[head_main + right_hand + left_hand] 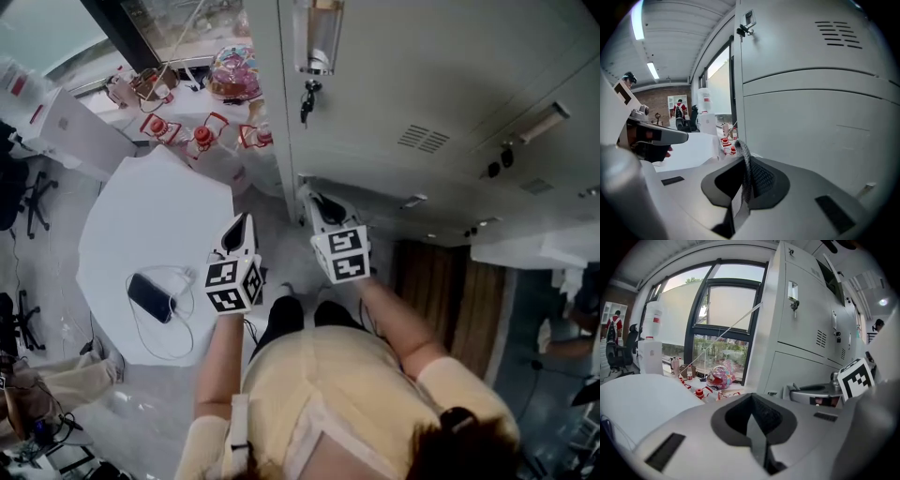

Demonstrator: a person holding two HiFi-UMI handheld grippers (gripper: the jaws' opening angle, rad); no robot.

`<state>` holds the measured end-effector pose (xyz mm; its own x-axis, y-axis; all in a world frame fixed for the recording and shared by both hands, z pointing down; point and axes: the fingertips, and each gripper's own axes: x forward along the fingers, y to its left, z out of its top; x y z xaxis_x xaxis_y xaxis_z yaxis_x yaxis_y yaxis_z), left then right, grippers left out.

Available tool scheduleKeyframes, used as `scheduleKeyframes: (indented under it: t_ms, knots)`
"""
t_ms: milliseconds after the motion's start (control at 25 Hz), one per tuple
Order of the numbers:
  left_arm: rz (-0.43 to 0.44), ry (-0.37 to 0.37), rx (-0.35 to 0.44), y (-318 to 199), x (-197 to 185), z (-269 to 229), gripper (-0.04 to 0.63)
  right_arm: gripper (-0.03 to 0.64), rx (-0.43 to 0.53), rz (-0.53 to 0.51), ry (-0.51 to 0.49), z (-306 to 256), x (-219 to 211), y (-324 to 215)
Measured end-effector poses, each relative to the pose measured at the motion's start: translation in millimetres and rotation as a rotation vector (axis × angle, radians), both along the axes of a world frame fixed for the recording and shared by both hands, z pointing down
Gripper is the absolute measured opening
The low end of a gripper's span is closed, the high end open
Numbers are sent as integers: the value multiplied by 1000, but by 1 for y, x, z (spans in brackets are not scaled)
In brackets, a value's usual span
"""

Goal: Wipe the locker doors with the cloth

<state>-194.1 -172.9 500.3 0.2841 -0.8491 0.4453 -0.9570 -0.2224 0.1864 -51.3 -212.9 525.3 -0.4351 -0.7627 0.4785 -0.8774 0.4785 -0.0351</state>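
Right gripper view: jaws together, pinching the cloth (744, 159).

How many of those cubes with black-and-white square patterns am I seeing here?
2. One cube rides on the left claw; the other cube rides on the right claw, nearer the lockers. None looks hidden.

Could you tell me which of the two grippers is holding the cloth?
The right gripper: a grey cloth strip is pinched between its closed jaws, while the left gripper is shut on nothing.
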Motion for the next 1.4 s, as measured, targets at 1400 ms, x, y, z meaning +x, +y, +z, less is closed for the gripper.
scheduleKeyframes:
  t_ms: [1400]
  knots:
    - [131, -21, -62, -26, 44, 25, 2, 18, -44, 168, 112, 45, 79, -26]
